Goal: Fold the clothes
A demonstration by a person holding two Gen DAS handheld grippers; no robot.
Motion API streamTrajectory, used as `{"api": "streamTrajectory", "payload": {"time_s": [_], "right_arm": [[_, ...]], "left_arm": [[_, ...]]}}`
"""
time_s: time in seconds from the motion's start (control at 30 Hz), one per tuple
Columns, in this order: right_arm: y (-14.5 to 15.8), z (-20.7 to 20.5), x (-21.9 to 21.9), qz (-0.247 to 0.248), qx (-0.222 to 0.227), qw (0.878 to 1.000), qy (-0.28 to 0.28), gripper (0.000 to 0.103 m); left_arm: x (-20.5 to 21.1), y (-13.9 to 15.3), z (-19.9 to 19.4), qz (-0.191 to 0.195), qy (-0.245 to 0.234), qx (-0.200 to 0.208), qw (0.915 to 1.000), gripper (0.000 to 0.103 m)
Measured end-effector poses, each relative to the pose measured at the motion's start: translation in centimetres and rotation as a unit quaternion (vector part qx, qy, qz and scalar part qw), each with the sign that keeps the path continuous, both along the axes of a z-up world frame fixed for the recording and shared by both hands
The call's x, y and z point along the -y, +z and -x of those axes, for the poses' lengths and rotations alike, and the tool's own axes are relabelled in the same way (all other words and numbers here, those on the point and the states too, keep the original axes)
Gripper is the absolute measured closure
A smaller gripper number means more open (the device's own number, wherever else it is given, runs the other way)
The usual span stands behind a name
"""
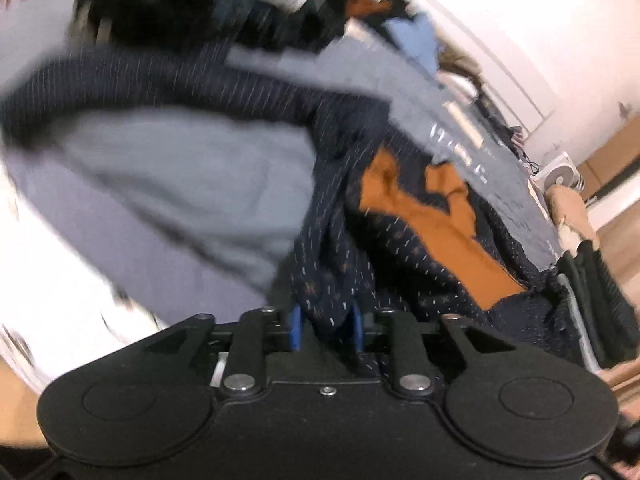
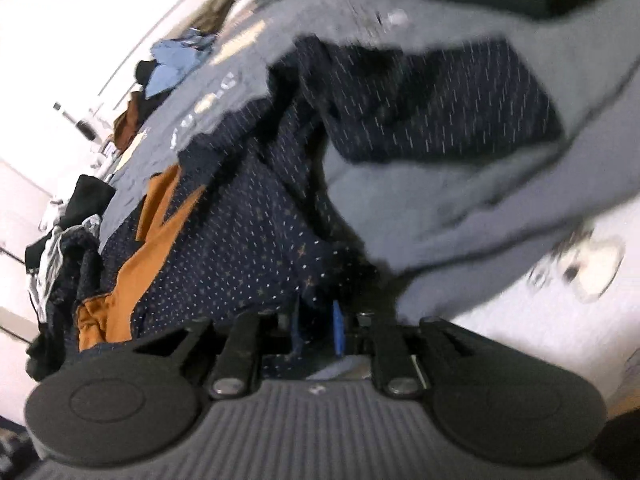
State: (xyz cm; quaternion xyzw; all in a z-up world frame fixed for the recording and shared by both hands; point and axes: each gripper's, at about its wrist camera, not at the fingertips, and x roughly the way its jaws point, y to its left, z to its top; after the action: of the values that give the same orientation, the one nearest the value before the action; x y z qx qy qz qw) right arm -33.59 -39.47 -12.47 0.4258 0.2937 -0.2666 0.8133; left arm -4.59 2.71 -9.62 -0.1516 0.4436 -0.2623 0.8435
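Two grippers, one navy patterned garment with an orange lining, spread over a grey-blue bed cover.

The left gripper (image 1: 327,330) has navy cloth bunched between its blue pads (image 1: 296,328), grasping the garment (image 1: 332,248); the right gripper (image 2: 316,330) likewise has the same fabric between its pads, though blur hides how firmly. The orange lining (image 1: 436,232) lies just ahead of both. Pale lettering on the bed cover (image 2: 500,12) is too smeared to read.
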Motion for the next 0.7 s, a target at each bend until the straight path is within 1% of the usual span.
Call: {"api": "streamTrajectory", "payload": {"time_s": [0.07, 0.13, 0.2, 0.3, 0.33, 0.37, 0.43, 0.53, 0.63, 0.7], "right_arm": [[1.1, 0.6, -0.3, 0.025, -0.003, 1.0, 0.003, 0.086], [2.0, 1.1, -0.5, 0.059, -0.009, 0.998, 0.005, 0.083], [2.8, 1.1, -0.4, 0.086, -0.011, 0.996, 0.007, 0.079], [4.0, 0.2, 0.2, 0.111, -0.001, 0.994, 0.018, 0.074], [4.3, -0.5, 0.3, 0.116, 0.006, 0.993, 0.029, 0.07], [4.6, -1.1, 0.4, 0.12, 0.012, 0.992, 0.039, 0.068], [5.0, -2.7, 0.4, 0.129, 0.021, 0.989, 0.066, 0.067], [5.2, -5.6, 0.2, 0.145, 0.021, 0.983, 0.107, 0.066], [4.9, -8.9, 0.2, 0.135, 0.021, 0.981, 0.139, 0.066], [4.5, -11.0, 0.4, 0.123, 0.024, 0.98, 0.155, 0.066]], "left_arm": [[-0.3, 1.3, 0.7, -0.009, 0.004, 0.042, 0.9991, 0.074], [-0.3, 2.1, 1.2, -0.011, 0.004, 0.069, 0.9976, 0.072], [0.1, 2.4, 1.1, -0.01, -0.002, 0.078, 0.9969, 0.07], [1.3, 2.6, 1.0, -0.02, -0.023, 0.089, 0.9956, 0.069], [1.7, 2.7, 1.0, -0.023, -0.031, 0.095, 0.9948, 0.069], [1.9, 2.8, 0.9, -0.025, -0.037, 0.1, 0.994, 0.065], [2.4, 3.0, 1.0, -0.033, -0.051, 0.114, 0.9917, 0.06], [3.3, 3.2, 0.9, -0.051, -0.07, 0.135, 0.987, 0.06], [4.2, 3.1, 0.0, -0.075, -0.08, 0.158, 0.9813, 0.06], [4.5, 2.9, -0.5, -0.083, -0.078, 0.165, 0.9798, 0.06]]}}
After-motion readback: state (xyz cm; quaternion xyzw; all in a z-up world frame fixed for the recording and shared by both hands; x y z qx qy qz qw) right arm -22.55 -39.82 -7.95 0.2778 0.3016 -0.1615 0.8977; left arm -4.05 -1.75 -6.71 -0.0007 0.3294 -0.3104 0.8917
